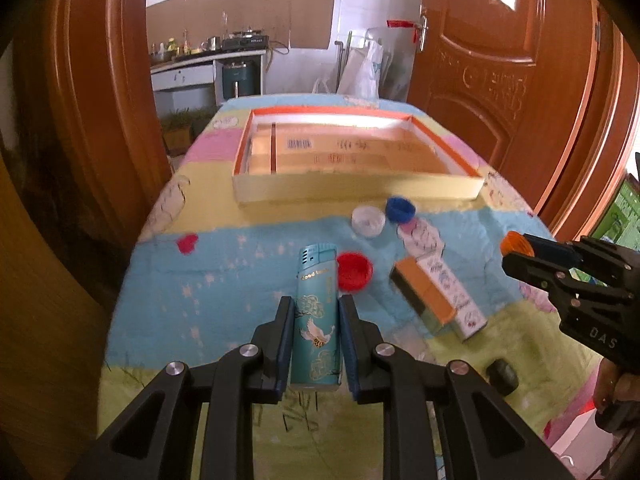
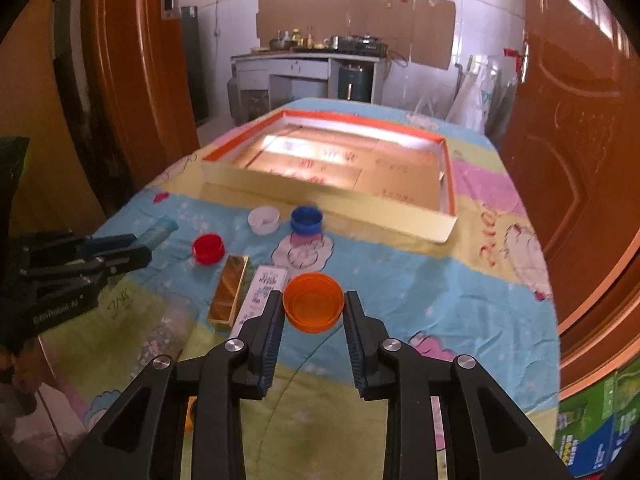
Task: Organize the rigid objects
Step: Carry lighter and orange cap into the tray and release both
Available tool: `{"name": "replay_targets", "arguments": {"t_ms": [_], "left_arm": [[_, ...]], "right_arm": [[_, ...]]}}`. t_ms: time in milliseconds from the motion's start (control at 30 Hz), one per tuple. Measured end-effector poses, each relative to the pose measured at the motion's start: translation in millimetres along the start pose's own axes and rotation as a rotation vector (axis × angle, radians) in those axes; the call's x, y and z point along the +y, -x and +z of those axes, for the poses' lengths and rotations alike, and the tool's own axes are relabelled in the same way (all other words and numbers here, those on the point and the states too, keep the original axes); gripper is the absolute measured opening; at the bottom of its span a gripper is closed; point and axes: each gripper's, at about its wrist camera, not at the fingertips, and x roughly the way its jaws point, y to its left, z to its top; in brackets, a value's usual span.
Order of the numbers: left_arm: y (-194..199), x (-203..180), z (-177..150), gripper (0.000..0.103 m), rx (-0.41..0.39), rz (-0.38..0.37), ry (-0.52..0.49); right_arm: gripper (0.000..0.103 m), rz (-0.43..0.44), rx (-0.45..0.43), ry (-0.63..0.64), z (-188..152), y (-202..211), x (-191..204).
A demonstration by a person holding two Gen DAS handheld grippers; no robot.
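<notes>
Left wrist view: While the left gripper (image 1: 314,304) pinches the teal lighter (image 1: 316,312) by its long sides, clear of the quilt-covered table (image 1: 224,264), its top sticks far past the pads, so a knock on the wall of the shallow cardboard tray (image 1: 356,194) at the table's far end could lever it loose.
Seen only here: a small black object (image 1: 502,374) near the table's near right edge.
Right wrist view: The right gripper (image 2: 314,306) is clamped on the orange cap (image 2: 313,307), held by its round rim alone; a tilt could let it squirt out.
Seen only here: the cap's open side faces up.
Left on the table: red cap (image 2: 208,249), white cap (image 2: 263,219), blue cap (image 2: 306,220), gold box (image 2: 230,292) and white printed box (image 2: 262,292), mid-table between grippers and tray; a low carry could scatter them.
</notes>
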Motion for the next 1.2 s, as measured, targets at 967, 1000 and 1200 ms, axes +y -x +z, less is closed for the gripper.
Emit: {"name": "replay_targets", "arguments": {"t_ms": [967, 1000, 1200], "left_arm": [[-133.2, 4.0, 179.0, 0.023, 0.109, 0.025, -0.119], [-138.3, 4.5, 178.3, 0.023, 0.115, 0.024, -0.122], [-156.9, 4.9, 175.9, 0.023, 0.13, 0.031, -0.143]], "right_arm": [[0.031, 0.02, 0.009, -0.004, 156.0, -100.4, -101.5], [0.031, 0.022, 0.022, -0.006, 156.8, -109.2, -100.7], [0.031, 0.028, 0.08, -0.001, 156.2, -148.4, -94.4]]}}
